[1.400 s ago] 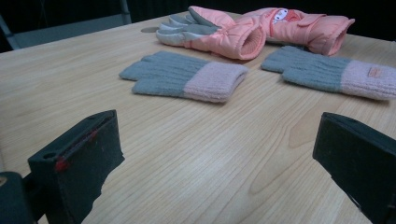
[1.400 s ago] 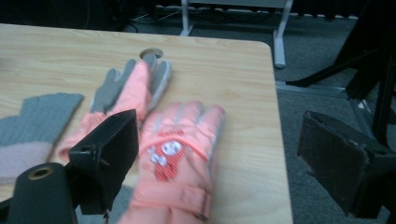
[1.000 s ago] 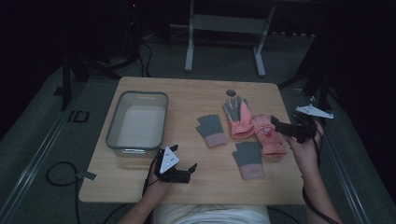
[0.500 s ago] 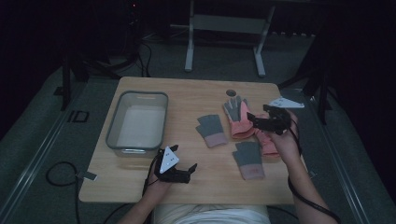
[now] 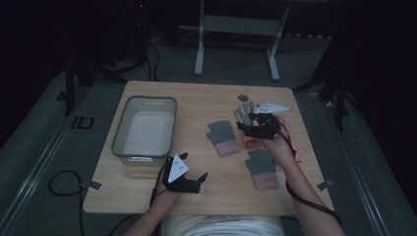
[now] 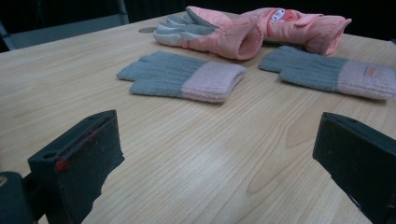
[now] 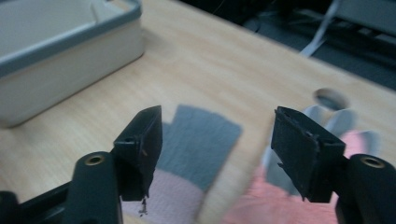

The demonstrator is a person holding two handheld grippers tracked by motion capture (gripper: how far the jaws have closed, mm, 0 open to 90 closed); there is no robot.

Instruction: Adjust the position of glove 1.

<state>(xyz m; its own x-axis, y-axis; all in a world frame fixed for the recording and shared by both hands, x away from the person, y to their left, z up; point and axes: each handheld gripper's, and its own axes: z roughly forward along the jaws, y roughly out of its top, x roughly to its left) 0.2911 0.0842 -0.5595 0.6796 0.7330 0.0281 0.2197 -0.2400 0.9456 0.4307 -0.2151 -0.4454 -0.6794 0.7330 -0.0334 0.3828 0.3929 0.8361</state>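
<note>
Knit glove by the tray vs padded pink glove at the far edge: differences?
The knit glove lies flat and thin; the padded pink glove is puffy and bulkier. The knit glove is mostly grey with a pink cuff; the padded pink glove is mostly pink with grey fingers. Both lie on the table.

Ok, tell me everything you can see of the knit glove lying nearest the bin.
The knit glove is grey over the fingers and palm, with a wide pale pink ribbed cuff; it looks like soft wool. It lies flat on the wooden table, fingers pointing away from the person, right of the bin and apart from it. Nothing touches it; the right gripper hangs just to its right, jaws apart with nothing between them, having just been closing.
</note>
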